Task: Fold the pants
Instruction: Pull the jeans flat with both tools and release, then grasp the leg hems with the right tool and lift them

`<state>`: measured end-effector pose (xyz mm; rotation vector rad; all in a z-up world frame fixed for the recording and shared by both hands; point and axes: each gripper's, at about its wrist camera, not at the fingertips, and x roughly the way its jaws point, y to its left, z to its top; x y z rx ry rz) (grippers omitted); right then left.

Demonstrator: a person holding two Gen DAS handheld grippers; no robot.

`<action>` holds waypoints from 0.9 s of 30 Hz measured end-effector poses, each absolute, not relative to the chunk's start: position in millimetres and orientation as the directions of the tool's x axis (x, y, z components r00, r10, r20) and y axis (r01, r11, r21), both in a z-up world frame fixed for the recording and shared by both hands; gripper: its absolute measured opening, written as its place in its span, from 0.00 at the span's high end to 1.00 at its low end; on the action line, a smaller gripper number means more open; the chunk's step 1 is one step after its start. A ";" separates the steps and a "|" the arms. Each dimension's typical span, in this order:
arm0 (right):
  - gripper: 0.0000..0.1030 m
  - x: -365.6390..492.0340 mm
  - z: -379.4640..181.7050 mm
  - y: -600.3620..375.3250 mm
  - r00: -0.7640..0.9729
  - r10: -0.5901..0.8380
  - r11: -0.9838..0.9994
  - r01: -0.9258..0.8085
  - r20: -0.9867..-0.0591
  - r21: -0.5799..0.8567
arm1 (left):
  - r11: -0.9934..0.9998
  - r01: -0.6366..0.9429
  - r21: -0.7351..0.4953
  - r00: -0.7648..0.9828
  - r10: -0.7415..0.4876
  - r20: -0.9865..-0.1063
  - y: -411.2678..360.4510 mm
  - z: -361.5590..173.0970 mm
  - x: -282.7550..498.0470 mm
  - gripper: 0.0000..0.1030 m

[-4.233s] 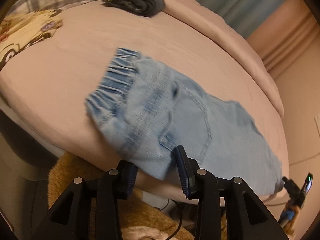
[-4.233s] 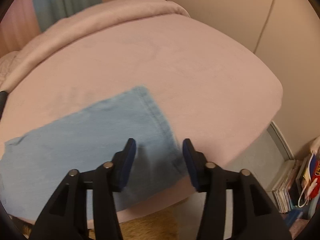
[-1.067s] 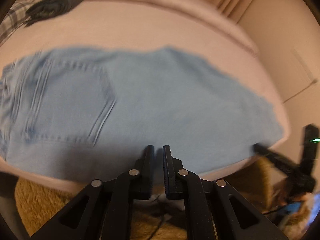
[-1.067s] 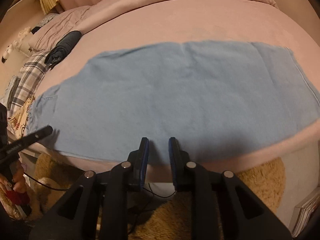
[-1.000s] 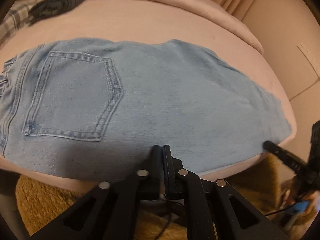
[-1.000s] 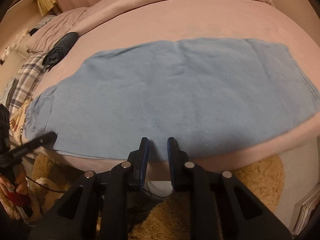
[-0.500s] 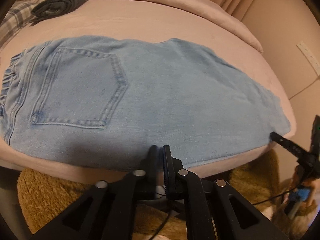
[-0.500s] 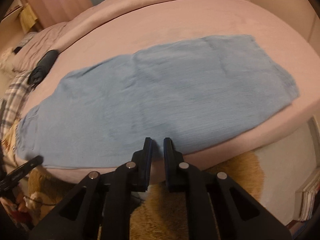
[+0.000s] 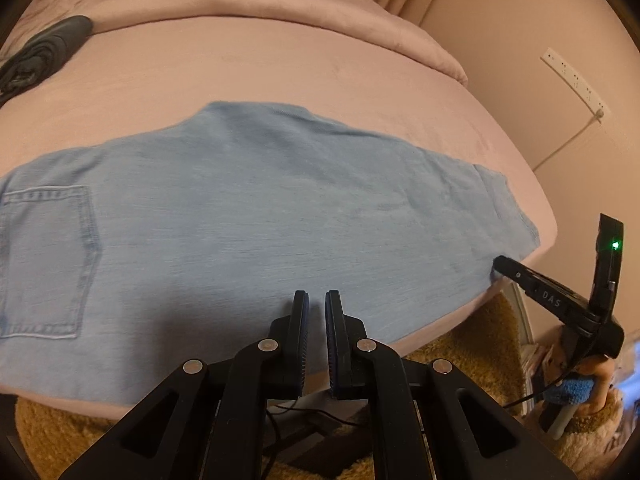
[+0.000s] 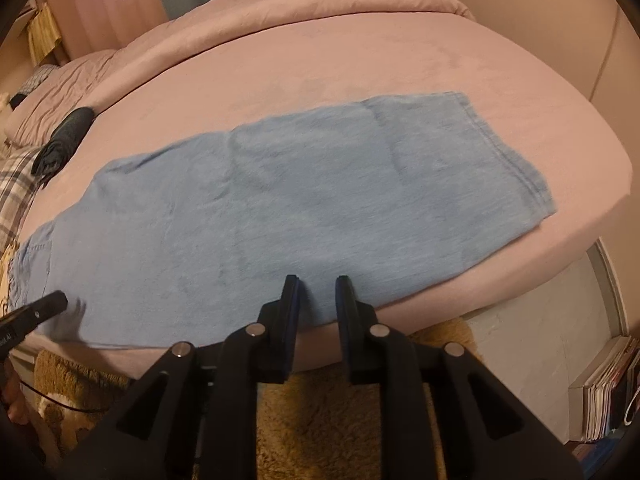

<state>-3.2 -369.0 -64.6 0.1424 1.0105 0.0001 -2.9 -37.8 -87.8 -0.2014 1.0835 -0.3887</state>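
Note:
Light blue jeans [image 9: 256,216] lie flat lengthwise on the pink bed, folded leg on leg, back pocket [image 9: 44,260] at the left, hem at the right. In the right wrist view the jeans [image 10: 304,200] stretch from lower left to the hem [image 10: 512,160] at upper right. My left gripper [image 9: 316,300] hovers at the jeans' near edge, jaws slightly apart and empty. My right gripper [image 10: 316,284] hovers at the near edge too, jaws a small gap apart and empty. Each gripper shows in the other's view: the right [image 9: 516,272] by the hem corner, the left [image 10: 44,304] by the waist end.
The pink bed [image 9: 280,60] carries a rolled dark garment [image 9: 40,52] at the far left, also in the right wrist view [image 10: 64,136]. A plaid blanket [image 10: 12,184] lies at the left. A shaggy tan rug [image 10: 320,420] covers the floor below. Books [image 10: 604,392] stand at the right.
Both grippers slid to the right along the jeans' near edge. Their jaws, nearly shut half a second ago, have parted slightly. The jeans lie flat as before.

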 end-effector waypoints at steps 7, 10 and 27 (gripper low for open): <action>0.82 -0.2 -70.2 -386.7 0.530 0.069 0.986 0.093 -0.845 0.139 | 0.927 0.180 -0.329 0.377 -0.373 -0.848 -41.8 -109.7 4.2 0.94; 0.84 -0.8 -74.6 -398.0 0.528 0.083 0.976 0.126 -0.845 0.175 | 0.929 0.157 -0.334 0.377 -0.369 -0.850 -39.1 -111.1 3.1 0.94; 0.67 -14.9 -73.1 -488.8 0.560 -0.002 0.887 0.384 -0.828 0.258 | 0.937 0.176 -0.303 0.392 -0.349 -0.851 -48.3 -108.6 -1.0 0.94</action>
